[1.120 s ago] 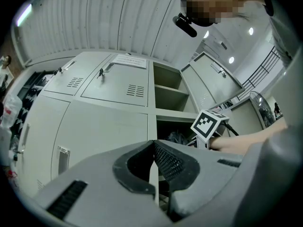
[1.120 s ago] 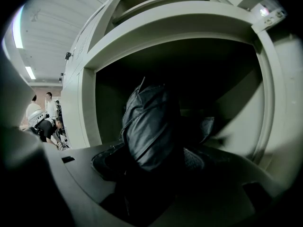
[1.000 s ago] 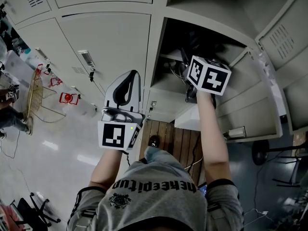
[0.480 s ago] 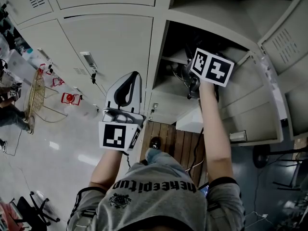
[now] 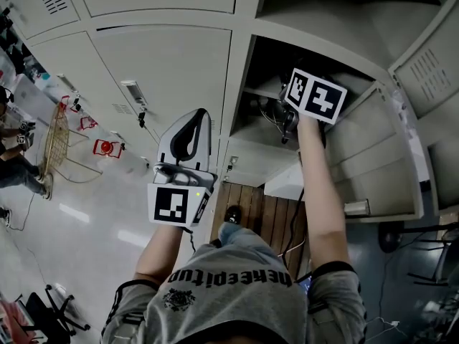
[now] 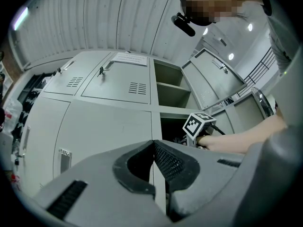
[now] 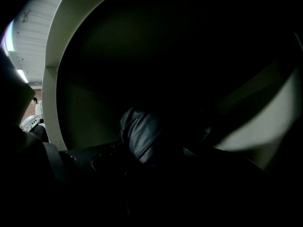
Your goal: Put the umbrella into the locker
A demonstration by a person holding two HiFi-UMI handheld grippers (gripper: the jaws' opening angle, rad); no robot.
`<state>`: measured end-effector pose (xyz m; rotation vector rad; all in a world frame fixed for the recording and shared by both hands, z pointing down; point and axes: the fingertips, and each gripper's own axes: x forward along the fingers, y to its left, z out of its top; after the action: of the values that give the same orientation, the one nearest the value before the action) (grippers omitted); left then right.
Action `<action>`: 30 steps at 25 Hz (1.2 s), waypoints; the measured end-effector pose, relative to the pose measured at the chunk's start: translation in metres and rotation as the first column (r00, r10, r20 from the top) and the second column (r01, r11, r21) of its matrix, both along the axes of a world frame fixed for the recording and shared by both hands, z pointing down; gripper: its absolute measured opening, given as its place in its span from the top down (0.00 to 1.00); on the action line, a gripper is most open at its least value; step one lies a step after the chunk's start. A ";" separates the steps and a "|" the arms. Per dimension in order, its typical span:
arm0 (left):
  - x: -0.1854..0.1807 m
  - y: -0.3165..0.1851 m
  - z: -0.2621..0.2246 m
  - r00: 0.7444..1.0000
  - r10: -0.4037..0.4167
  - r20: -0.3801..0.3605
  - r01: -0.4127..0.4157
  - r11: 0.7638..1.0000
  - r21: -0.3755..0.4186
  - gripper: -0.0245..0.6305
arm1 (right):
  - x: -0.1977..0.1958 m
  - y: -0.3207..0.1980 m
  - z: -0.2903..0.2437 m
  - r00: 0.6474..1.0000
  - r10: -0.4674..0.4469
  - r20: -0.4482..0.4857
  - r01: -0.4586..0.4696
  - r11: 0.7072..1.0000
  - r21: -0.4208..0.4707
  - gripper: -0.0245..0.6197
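Inside the open locker [image 5: 241, 99] compartment, the right tool [image 5: 287, 120] is extended at arm's length with the umbrella [image 7: 142, 136] at its jaws. The right gripper view is very dark, but the folded dark canopy rises between the two jaw shapes, so the jaws read as closed on it. The left tool [image 6: 152, 150] is held low in front of the closed doors, jaws together, holding nothing.

Hazards:
- Release from height. If the jaws open before the umbrella is supported, it is likely to drop, roll and slide out of the opening.
- Snagging. Loose fabric may catch on the jaw pads during withdrawal and drag the umbrella out.
- Door clearance. The open door [image 5: 373, 156] stands beside the forearm; a sideways pull could strike it.

Orientation: the long axis appears to run along the tool's reach, far end toward the rear wall. Which end is the handle cannot be determined.
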<state>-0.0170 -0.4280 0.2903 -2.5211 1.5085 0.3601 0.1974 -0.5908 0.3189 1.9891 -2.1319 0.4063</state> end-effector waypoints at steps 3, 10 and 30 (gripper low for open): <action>-0.002 -0.001 0.000 1.000 -0.004 0.000 0.004 1.000 0.001 0.96 | 0.000 -0.005 0.004 1.000 0.002 -0.005 -0.002 1.000 -0.013 0.54; -0.006 -0.005 0.000 1.000 -0.013 0.002 0.013 1.000 -0.002 0.96 | 0.003 -0.017 0.013 1.000 0.006 0.015 -0.005 0.999 -0.051 0.54; -0.002 -0.006 0.001 1.000 0.002 -0.018 -0.003 1.000 -0.009 0.96 | -0.002 -0.015 -0.022 0.999 -0.019 0.050 0.016 0.999 0.052 0.55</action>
<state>-0.0195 -0.4341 0.2914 -2.5335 1.5169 0.3782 0.1951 -0.6054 0.2972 2.0069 -2.2101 0.4074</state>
